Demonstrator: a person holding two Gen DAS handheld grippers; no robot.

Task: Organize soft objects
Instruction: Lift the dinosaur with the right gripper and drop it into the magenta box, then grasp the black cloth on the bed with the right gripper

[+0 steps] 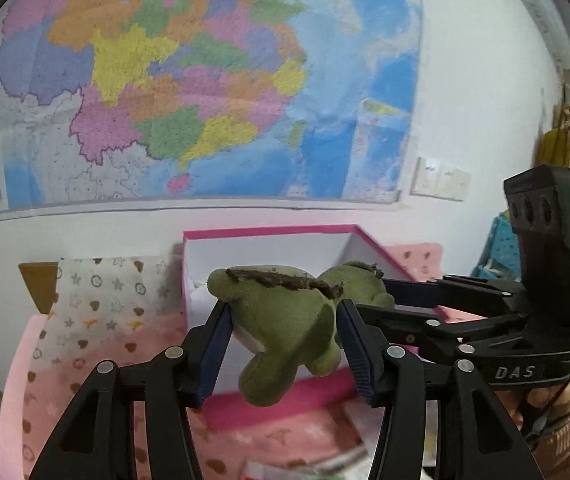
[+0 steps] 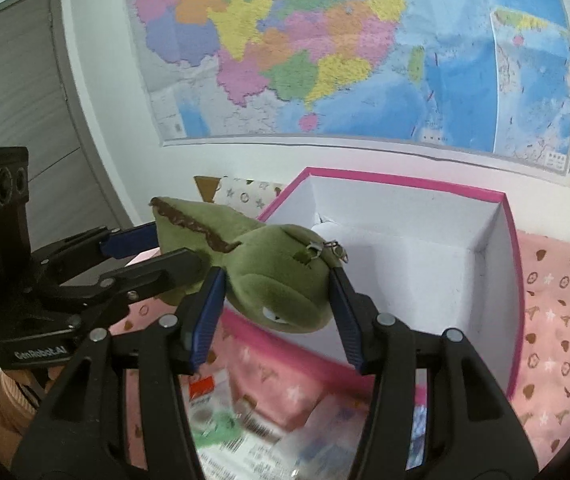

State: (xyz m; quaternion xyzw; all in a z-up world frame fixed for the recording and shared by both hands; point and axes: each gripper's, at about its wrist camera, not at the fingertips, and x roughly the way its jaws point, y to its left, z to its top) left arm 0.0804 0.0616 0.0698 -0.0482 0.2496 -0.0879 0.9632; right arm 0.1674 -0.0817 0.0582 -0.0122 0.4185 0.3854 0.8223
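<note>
So right now the green plush toy (image 1: pixel 281 320) is hanging in the air between both tools, right over the near edge of the pink box (image 2: pixel 501 200), which sits open on a bed with a pink patterned blanket (image 2: pixel 557 312). Looks to me like the step in hand is the drop-off: getting the plush into the box, where something white already seems to sit in the far corner.

The left tool (image 1: pixel 281 344) has its blue pads pressed against the plush's body at the tail end, the one with the brown ridge along the back. The right tool (image 2: pixel 275 296) pinches the head end, with an eye and a little zipper pull showing between the fingers. So both are clamped on the same toy, coming at it from roughly crossing directions, fingers pointing toward the wall with the big map (image 1: pixel 189 80).

Next move, I'd guess: carry it a bit further over the white inside of the box, lower it, then let go with both, or one first. Being soft, it'll sag and could catch on the box wall if released too near the edge.

Some blurry packets (image 2: pixel 221 420) lie on the bed below, can't tell what they are.
</note>
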